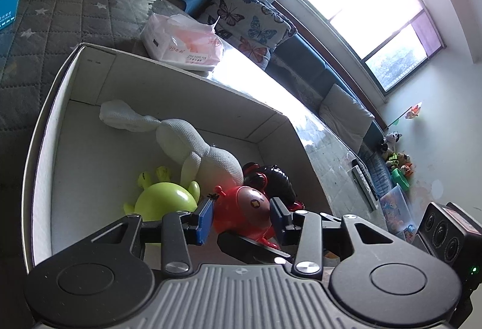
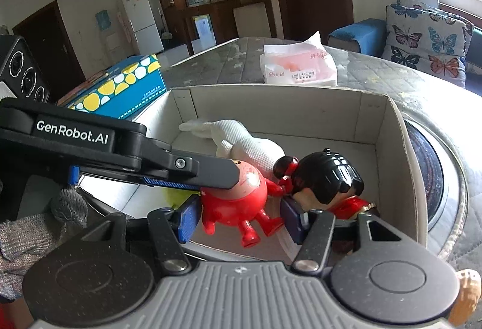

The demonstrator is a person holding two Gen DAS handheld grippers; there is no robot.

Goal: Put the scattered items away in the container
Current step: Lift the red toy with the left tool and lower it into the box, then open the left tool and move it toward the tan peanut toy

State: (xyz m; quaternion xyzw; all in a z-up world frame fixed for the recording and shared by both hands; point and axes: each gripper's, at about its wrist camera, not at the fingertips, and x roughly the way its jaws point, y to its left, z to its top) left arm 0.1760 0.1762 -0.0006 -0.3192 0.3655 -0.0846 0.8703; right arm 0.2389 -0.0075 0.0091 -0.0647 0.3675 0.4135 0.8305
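A white cardboard box (image 1: 168, 78) (image 2: 388, 130) sits on a quilted table. Inside lie a white plush toy (image 1: 192, 145) (image 2: 247, 145), a green turtle toy (image 1: 164, 199) and a black-haired doll in red (image 1: 271, 178) (image 2: 328, 175). A red round toy figure (image 1: 244, 208) (image 2: 238, 196) hangs over the box's near edge. My left gripper (image 1: 241, 216) brackets it between blue pads, one finger (image 2: 186, 169) lying across its top. My right gripper (image 2: 238, 219) brackets its legs from below, jaws wide.
A pink tissue pack (image 1: 183, 42) (image 2: 301, 63) lies beyond the box. A blue dotted carton (image 2: 120, 90) stands to the left. A butterfly cushion (image 2: 427, 39) and a sofa are behind. A remote (image 1: 364, 184) lies on the table.
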